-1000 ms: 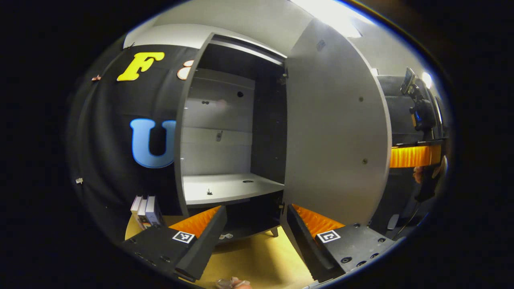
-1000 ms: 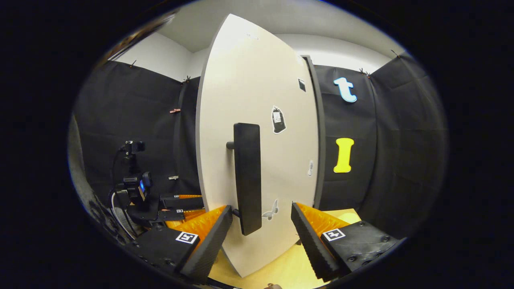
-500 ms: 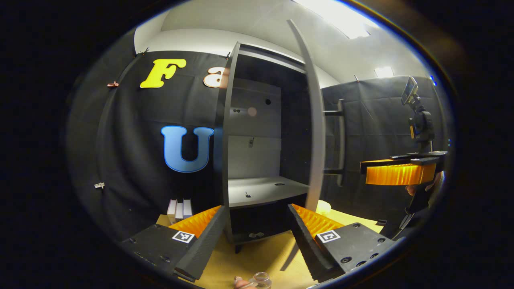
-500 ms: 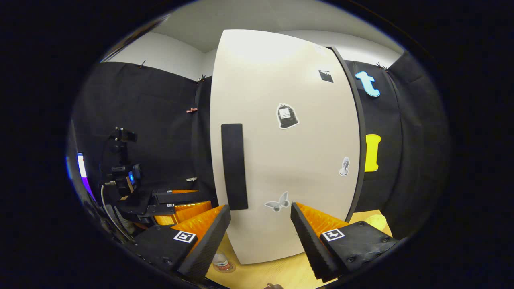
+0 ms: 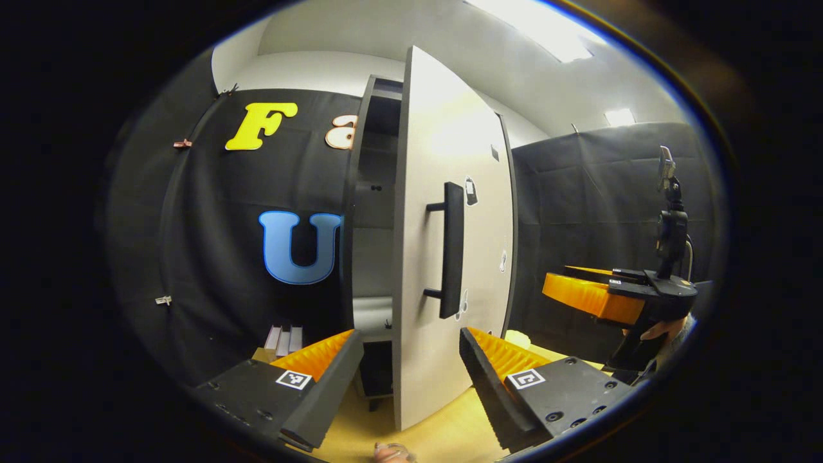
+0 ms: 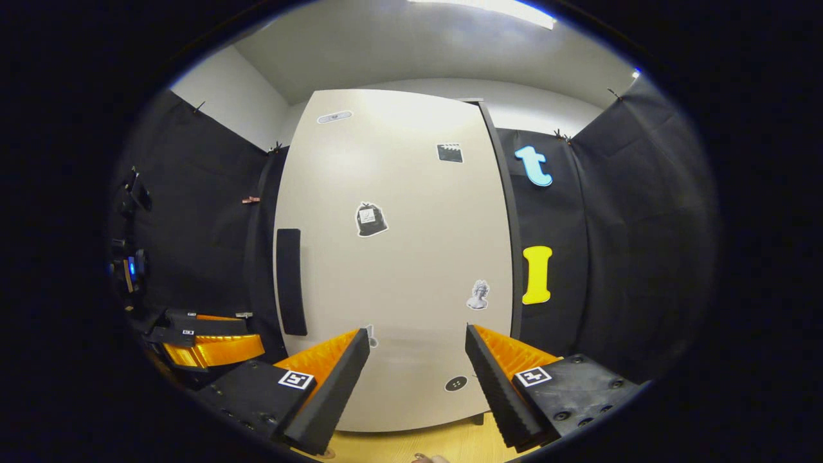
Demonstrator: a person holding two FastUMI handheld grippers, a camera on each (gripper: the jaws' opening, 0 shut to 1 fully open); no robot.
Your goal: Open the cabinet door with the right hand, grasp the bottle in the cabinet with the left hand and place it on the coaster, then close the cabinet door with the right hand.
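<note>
- Standing ahead of the left gripper [image 5: 406, 379] is the cabinet door [image 5: 450, 257], seen at a slant and partly open, with a dark gap into the cabinet [image 5: 370, 212] on its left.
- A black handle [image 5: 452, 249] sticks out of the door, above the spread jaws, which hold nothing.
- The bottle [image 5: 393, 452] peeks in just below the jaws; I cannot tell what it stands on.
- The right gripper [image 6: 416, 376] faces the door's flat front; its jaws are spread wide and hold nothing.
- Small stickers [image 6: 370, 220] dot the door above these jaws.
- The wooden table [image 6: 392, 444] shows under both grippers.
</note>
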